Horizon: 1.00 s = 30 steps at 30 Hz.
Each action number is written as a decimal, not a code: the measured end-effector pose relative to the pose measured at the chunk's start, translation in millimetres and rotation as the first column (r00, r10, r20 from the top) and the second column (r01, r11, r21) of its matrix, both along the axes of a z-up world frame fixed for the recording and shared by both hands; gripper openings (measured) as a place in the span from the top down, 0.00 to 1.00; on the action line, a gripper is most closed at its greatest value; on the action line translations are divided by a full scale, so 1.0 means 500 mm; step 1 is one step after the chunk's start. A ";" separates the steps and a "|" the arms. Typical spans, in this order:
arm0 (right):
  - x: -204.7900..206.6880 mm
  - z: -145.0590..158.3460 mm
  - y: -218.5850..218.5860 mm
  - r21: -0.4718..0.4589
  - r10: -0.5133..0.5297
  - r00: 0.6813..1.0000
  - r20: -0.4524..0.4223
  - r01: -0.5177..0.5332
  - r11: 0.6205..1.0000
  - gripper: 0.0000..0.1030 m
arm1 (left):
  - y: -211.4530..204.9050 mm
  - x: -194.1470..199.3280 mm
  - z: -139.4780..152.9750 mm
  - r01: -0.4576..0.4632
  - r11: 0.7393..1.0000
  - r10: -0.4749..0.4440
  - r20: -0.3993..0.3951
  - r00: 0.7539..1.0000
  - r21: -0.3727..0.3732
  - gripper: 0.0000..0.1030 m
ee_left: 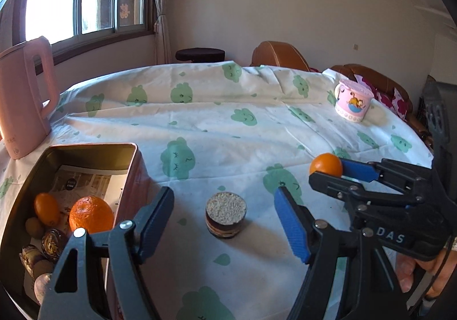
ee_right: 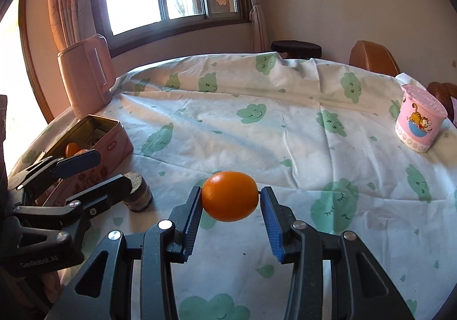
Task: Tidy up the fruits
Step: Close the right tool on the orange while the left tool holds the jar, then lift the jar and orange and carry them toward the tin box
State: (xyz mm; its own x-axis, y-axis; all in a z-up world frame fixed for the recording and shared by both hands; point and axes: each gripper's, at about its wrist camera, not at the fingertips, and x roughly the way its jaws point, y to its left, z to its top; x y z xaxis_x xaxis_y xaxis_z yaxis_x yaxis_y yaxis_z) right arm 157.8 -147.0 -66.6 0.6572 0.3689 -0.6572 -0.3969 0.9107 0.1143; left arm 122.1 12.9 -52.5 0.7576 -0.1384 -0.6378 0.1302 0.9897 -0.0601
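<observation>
Holding: the right tongs [ee_right: 230, 221] squeeze a small orange [ee_right: 230, 196] by its two ends, and the pads press on it.
Orange place: up off the cloth, over the middle of the desk's near part.
Left tongs: the left tongs [ee_left: 224, 224] are spread apart with nothing in them; a short round jar [ee_left: 226, 218] stands on the cloth in the gap ahead of them, not touched.
Tin box: a pink tin box [ee_left: 137, 174] sits near the desk's left edge, just beside the left tongs.
In the box: a big orange [ee_left: 91, 215], a smaller orange [ee_left: 47, 208], some brown round fruits and a sheet of paper.
Kettle: a pink kettle [ee_left: 27, 97] stands at the far left corner, behind the box.
Cup: a pink cartoon cup [ee_right: 418, 123] with a lid stands near the right edge, well apart from the fruit.
Cloth: a white cloth [ee_right: 257, 134] with green clouds covers the desk.
Hand: a hand [ee_left: 414, 271] grips the right tongs' handle.
</observation>
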 end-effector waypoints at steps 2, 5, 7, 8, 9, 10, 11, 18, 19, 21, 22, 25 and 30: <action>-0.005 0.000 -0.006 0.010 -0.003 1.000 0.003 0.003 1.000 0.58 | -0.004 0.010 -0.008 0.006 1.000 -0.006 -0.034 0.999 0.006 0.39; -0.005 0.000 -0.011 0.019 -0.001 1.000 0.003 0.001 1.000 0.57 | -0.010 0.027 -0.024 0.024 1.000 -0.023 -0.093 0.995 0.012 0.40; 0.000 -0.002 -0.007 0.018 0.008 1.000 -0.005 -0.008 1.000 0.57 | -0.009 0.038 -0.036 0.026 1.000 -0.025 -0.136 0.990 0.001 0.47; 0.001 -0.004 -0.006 0.018 0.012 1.000 -0.010 -0.012 1.000 0.57 | -0.006 0.043 -0.041 0.024 1.000 -0.025 -0.155 0.988 -0.009 0.51; 0.004 -0.006 -0.004 0.017 0.018 1.000 -0.017 -0.017 1.000 0.57 | -0.003 0.046 -0.044 0.025 0.999 -0.028 -0.167 0.985 -0.021 0.54; 0.006 -0.008 -0.003 0.018 0.022 0.999 -0.025 -0.021 1.000 0.57 | -0.002 0.047 -0.047 0.027 0.999 -0.032 -0.175 0.984 -0.028 0.64; 0.007 -0.009 -0.004 0.022 0.024 0.999 -0.031 -0.023 1.000 0.57 | -0.002 0.045 -0.047 0.025 0.999 -0.030 -0.173 0.984 -0.030 0.64; -0.001 -0.004 -0.011 0.045 0.021 1.000 -0.013 -0.020 0.999 0.57 | -0.011 0.018 -0.021 0.034 0.999 -0.034 -0.079 0.996 -0.001 0.65; -0.002 -0.002 -0.012 0.046 0.020 1.000 -0.008 -0.020 0.999 0.57 | -0.012 0.015 -0.016 0.036 0.999 -0.036 -0.063 0.997 0.003 0.65; -0.006 0.001 -0.012 0.050 0.024 1.000 0.006 -0.024 0.998 0.57 | -0.010 0.009 -0.010 0.032 0.999 -0.031 -0.040 0.999 0.006 0.65; -0.008 0.003 -0.012 0.050 0.025 1.000 0.012 -0.025 0.998 0.57 | -0.009 0.008 -0.008 0.027 1.000 -0.027 -0.031 0.999 0.006 0.65; -0.012 0.006 -0.013 0.053 0.029 0.999 0.028 -0.031 0.998 0.57 | -0.004 0.003 -0.002 0.020 1.000 -0.020 -0.008 1.000 0.000 0.65; -0.024 0.014 -0.014 0.058 0.033 0.997 0.066 -0.037 0.998 0.57 | 0.000 -0.009 0.007 0.002 1.000 -0.002 0.034 0.999 0.000 0.65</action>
State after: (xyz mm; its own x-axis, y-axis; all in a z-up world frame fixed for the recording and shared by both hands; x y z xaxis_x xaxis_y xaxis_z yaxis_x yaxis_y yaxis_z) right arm 145.7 -154.0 -59.5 0.6837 0.4294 -0.5901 -0.4370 0.8885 0.1401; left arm 117.7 13.0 -49.1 0.7787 -0.1406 -0.6114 0.1346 0.9893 -0.0561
